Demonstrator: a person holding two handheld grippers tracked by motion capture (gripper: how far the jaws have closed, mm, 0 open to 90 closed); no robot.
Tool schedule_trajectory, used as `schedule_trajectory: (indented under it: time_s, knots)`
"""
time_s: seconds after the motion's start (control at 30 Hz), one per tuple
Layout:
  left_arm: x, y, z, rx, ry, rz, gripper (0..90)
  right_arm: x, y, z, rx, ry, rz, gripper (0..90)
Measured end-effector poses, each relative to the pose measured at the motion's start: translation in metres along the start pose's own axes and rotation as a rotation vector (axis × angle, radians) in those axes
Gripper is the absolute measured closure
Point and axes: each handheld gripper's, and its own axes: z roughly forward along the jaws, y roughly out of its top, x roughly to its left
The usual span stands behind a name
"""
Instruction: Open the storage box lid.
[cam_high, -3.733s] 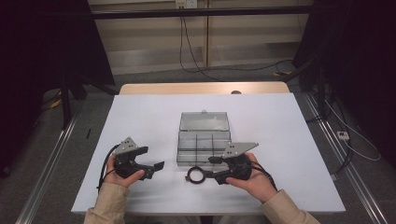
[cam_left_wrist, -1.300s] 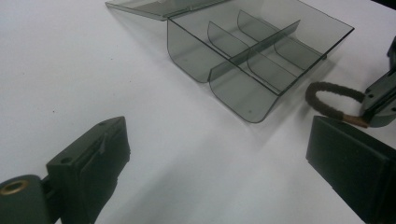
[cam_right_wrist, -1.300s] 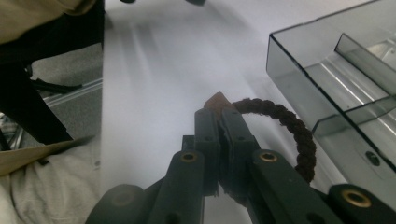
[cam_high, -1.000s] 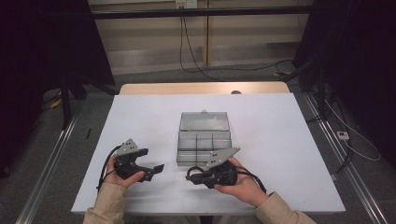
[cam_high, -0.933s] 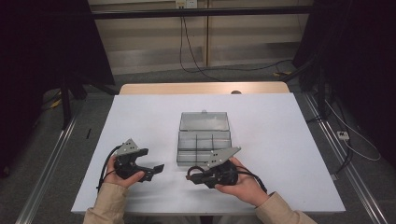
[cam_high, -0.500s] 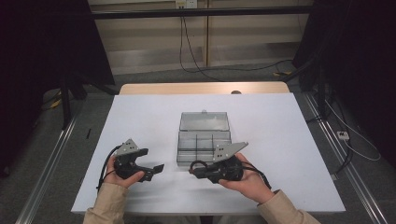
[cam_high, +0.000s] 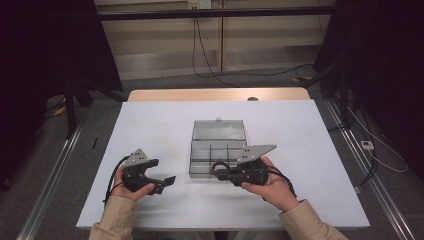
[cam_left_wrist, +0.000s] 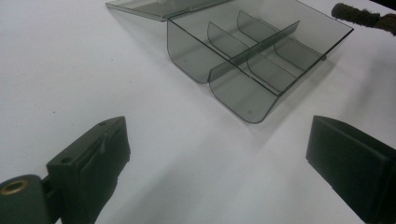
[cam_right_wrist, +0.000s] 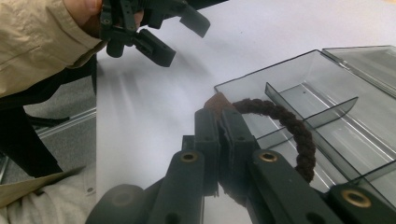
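Brown and ropey, a hair tie hangs from our right gripper, whose jaws pinch it shut at one end so the loop dangles over the near compartments of the clear divided box, probably for dropping in. Our left gripper rests open on the worktop.
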Motion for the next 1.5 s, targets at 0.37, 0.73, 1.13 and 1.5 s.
schedule_trajectory:
  time_s: [0.37,0.73,1.13,1.5]
  knots:
    - [0.000,0.000,0.000,0.002,0.000,0.000,6.0,-0.010,-0.003,-0.001,0.012,-0.041,0.010,86.3]
    - [0.000,0.000,0.000,0.001,0.001,0.001,6.1,-0.023,-0.008,-0.001,0.021,-0.077,0.037,86.2]
    - [0.000,0.000,0.000,0.000,0.001,-0.002,6.2,-0.034,-0.013,0.000,0.028,-0.102,0.069,86.1]
    - [0.000,0.000,0.000,0.002,0.002,-0.002,6.2,-0.038,-0.017,-0.001,0.032,-0.105,0.087,85.7]
